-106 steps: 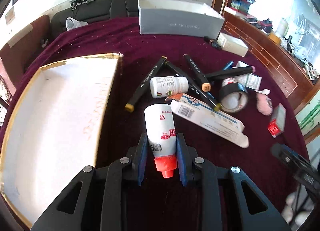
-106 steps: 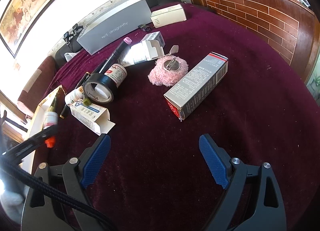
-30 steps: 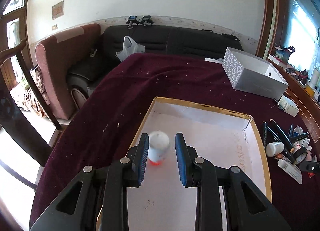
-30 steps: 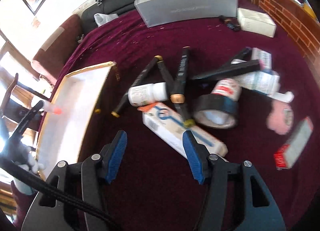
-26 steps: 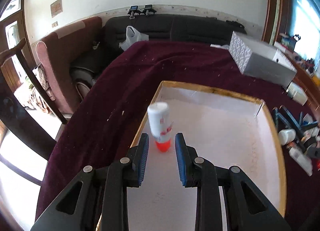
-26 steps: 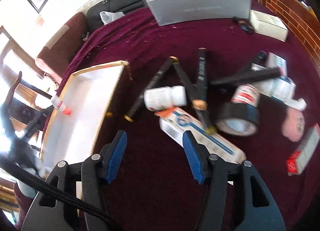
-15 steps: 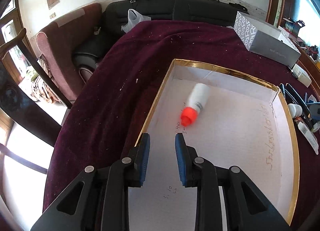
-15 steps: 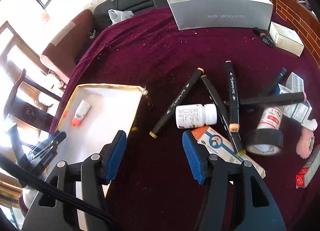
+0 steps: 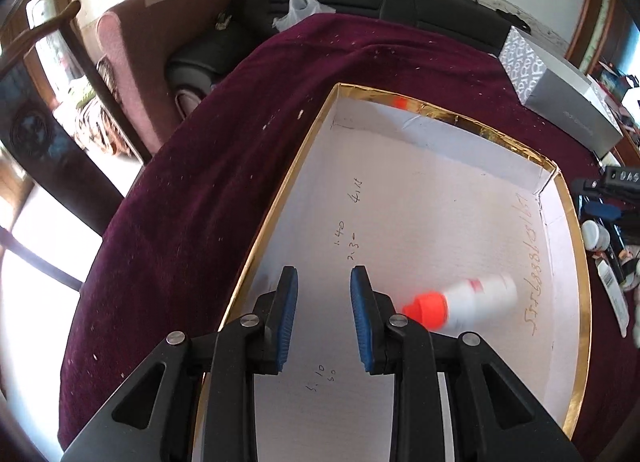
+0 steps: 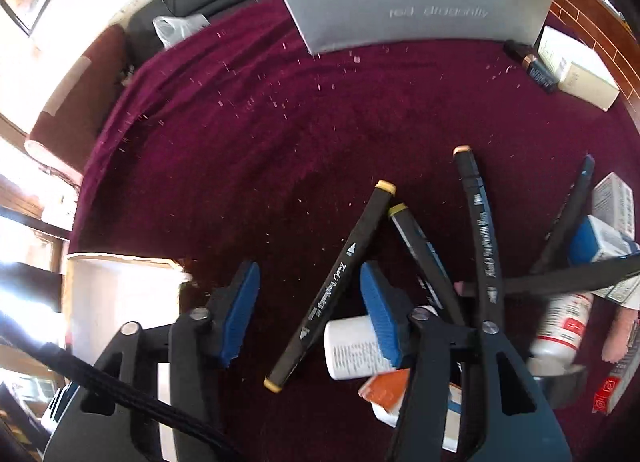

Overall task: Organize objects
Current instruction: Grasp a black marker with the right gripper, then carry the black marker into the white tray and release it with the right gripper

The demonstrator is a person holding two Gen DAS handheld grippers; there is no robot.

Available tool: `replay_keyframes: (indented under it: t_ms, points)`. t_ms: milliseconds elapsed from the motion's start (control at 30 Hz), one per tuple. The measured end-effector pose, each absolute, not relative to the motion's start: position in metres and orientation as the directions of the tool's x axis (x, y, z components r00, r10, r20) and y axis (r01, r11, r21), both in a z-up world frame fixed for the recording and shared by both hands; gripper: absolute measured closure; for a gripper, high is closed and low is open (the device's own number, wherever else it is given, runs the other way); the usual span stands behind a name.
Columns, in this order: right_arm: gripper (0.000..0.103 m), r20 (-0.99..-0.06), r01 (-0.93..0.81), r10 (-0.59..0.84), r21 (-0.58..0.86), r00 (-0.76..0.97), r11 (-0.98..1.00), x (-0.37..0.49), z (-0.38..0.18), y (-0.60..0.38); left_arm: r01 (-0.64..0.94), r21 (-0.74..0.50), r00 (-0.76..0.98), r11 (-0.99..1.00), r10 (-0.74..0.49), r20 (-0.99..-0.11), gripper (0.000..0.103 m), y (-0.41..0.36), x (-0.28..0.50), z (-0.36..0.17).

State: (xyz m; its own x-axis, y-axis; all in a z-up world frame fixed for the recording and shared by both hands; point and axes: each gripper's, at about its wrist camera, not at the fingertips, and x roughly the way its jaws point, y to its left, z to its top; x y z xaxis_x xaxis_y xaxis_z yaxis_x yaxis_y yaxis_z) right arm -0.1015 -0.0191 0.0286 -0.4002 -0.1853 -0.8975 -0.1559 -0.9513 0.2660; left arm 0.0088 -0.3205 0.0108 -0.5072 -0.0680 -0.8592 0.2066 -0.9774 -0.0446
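A white bottle with a red cap (image 9: 476,302) lies on its side in the white, gold-rimmed tray (image 9: 280,198), blurred, just right of my left gripper (image 9: 324,318). That gripper hangs over the tray floor, its blue pads a narrow gap apart with nothing between them. My right gripper (image 10: 308,302) points down at the maroon cloth, its jaws closing. A black marker with yellow ends (image 10: 344,262) lies slantwise between the pads, and neither pad presses on it. A white pill bottle (image 10: 348,346) lies under the right finger.
More black markers (image 10: 480,230), an orange and blue carton (image 10: 384,390), a red-labelled bottle (image 10: 564,326) and a tape roll (image 10: 560,382) crowd the right. A grey box (image 10: 420,10) stands at the back. The tray's corner (image 10: 116,294) is at the left.
The red-capped bottle dropped from between the left pads into the tray and rolled to the gripper's right. The right gripper swept left over the markers and its jaws narrowed.
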Motion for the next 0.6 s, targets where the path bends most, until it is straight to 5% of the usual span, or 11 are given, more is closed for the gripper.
replay_keyframes:
  t_ms: [100,233,600]
  points:
    - [0.060,-0.922,-0.163,-0.126,0.197,-0.366,-0.967,-0.106,0.016,-0.028,0.196,-0.068,-0.521,-0.978,-0.045,-0.852,0.076,-0.318,0.010,0.011]
    - [0.090,-0.915,-0.145,-0.048,0.115,-0.401,-0.983,-0.108,0.015,-0.035,0.190,-0.091,-0.524,-0.977,-0.023,-0.851,0.075,-0.321,0.011,0.012]
    - [0.090,-0.846,-0.133,-0.180,0.281,-0.502,-0.951,-0.077,0.047,-0.012,0.202,-0.234,-0.539,-0.951,0.092,-0.837,0.075,-0.343,0.017,0.022]
